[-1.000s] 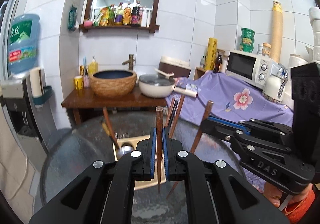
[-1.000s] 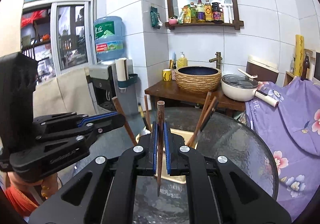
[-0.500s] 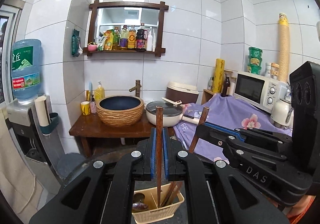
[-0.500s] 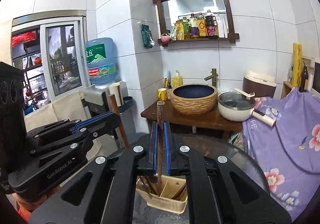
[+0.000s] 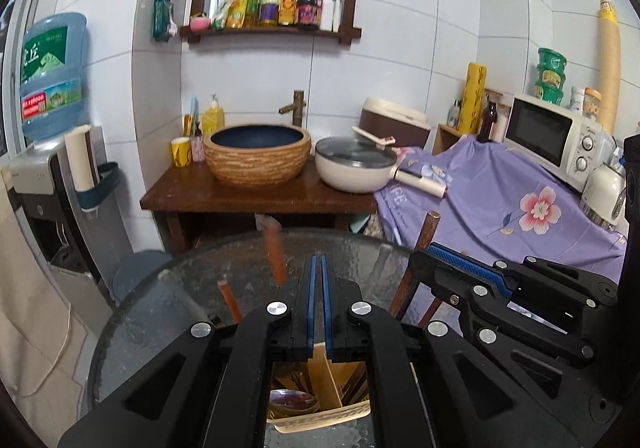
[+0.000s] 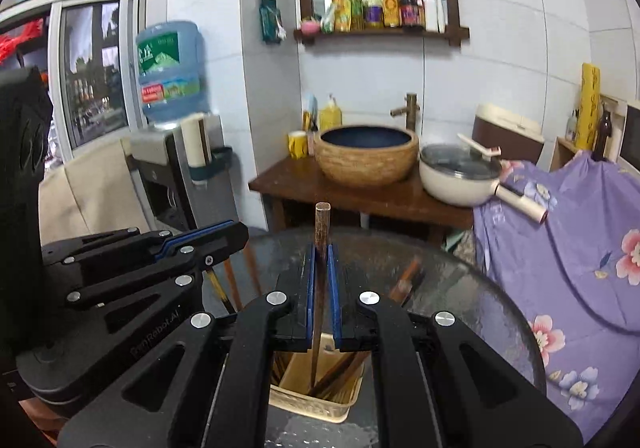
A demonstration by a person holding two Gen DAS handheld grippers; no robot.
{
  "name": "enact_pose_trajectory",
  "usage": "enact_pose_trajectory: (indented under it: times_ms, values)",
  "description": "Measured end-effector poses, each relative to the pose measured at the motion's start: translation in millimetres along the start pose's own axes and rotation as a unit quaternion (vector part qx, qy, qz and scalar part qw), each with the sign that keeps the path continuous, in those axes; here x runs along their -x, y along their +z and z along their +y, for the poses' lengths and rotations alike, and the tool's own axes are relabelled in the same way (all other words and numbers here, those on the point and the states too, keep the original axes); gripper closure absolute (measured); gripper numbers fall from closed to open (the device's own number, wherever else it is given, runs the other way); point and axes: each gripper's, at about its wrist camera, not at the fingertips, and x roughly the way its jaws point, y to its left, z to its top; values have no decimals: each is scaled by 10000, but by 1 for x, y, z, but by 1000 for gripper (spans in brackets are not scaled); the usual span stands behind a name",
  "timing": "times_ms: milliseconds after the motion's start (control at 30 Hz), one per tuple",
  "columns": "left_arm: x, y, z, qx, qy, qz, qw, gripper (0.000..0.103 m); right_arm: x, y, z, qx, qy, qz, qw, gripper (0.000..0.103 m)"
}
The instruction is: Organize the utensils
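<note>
A beige utensil holder [image 5: 320, 414] stands on the round glass table [image 5: 168, 304], just below both grippers; it also shows in the right wrist view [image 6: 308, 398]. It holds several brown chopsticks [image 6: 340, 370] and a spoon [image 5: 290, 400]. My left gripper [image 5: 318, 268] is above the holder with nothing between its nearly closed blue pads; a blurred chopstick [image 5: 274, 252] stands just left of it. My right gripper [image 6: 321, 260] is shut on one brown chopstick [image 6: 321, 232], held upright with its lower end inside the holder. The right gripper also shows in the left wrist view [image 5: 472, 280].
Behind the table a wooden stand [image 5: 256, 198] carries a woven basin [image 5: 258, 154] and a white lidded pan [image 5: 354, 168]. A purple flowered cloth [image 5: 500, 200] covers the counter at right, with a microwave [image 5: 554, 136]. A water dispenser [image 5: 48, 88] stands at left.
Both grippers have dropped lower over the holder. The chopstick that my left gripper held is no longer between its pads; a blurred chopstick shows beside it. The right gripper keeps its chopstick.
</note>
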Motion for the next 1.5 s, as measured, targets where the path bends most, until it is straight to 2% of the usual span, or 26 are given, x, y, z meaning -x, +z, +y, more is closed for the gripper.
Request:
enact_pose_trajectory:
  times_ms: [167, 200, 267, 300, 367, 433, 500, 567, 633, 700, 900, 967, 1033, 1133, 1300, 1500]
  values:
    - [-3, -17, 6, 58, -28, 61, 10000, 99, -11, -20, -2, 83, -77, 94, 9999, 94]
    - [-2, -19, 6, 52, -33, 54, 10000, 97, -11, -22, -1, 111, -117, 106, 9998, 84]
    - [6, -26, 7, 24, 26, -35, 10000, 86, -8, -27, -2, 107, -155, 52, 9998, 62]
    - [11, -29, 7, 16, 76, -111, 9999, 79, -2, -30, -4, 78, -157, -66, 9998, 60]
    - [28, -39, 12, 46, 121, -360, 9993, 37, 10, -34, -6, 68, -182, -234, 9995, 60]
    - [42, -49, 18, 104, 269, -600, 9978, 27, 24, -40, -9, 49, -194, -373, 9991, 59]
    - [58, -66, 25, 36, 450, -726, 9963, 26, 44, -53, -11, 64, -318, -591, 9977, 47]
    - [69, -83, 30, -10, 583, -769, 9953, 16, 63, -68, -8, 126, -396, -747, 9963, 36]
    - [80, -102, 33, -38, 709, -854, 9938, 11, 78, -85, -3, 210, -471, -861, 9950, 33]
    - [94, -123, 34, -26, 877, -985, 9913, 8, 97, -111, 5, 343, -559, -1005, 9928, 22]
    - [132, -195, 21, -63, 999, -1247, 9871, 7, 139, -186, 35, 587, -653, -1302, 9876, 19]
    - [138, -210, 16, -16, 1013, -1235, 9872, 7, 151, -212, 42, 538, -777, -1404, 9856, 18]
    - [144, -228, 13, 66, 971, -1126, 9889, 7, 158, -230, 45, 480, -814, -1407, 9855, 11]
    - [155, -246, 9, 176, 864, -1110, 9899, 7, 171, -262, 50, 381, -864, -1405, 9856, 10]
    - [172, -271, -6, -83, 828, -1273, 9884, 7, 189, -296, 61, 459, -840, -1394, 9856, 10]
    - [187, -294, -15, -73, 657, -1252, 9899, 7, 208, -316, 60, 108, -706, -1410, 9874, 10]
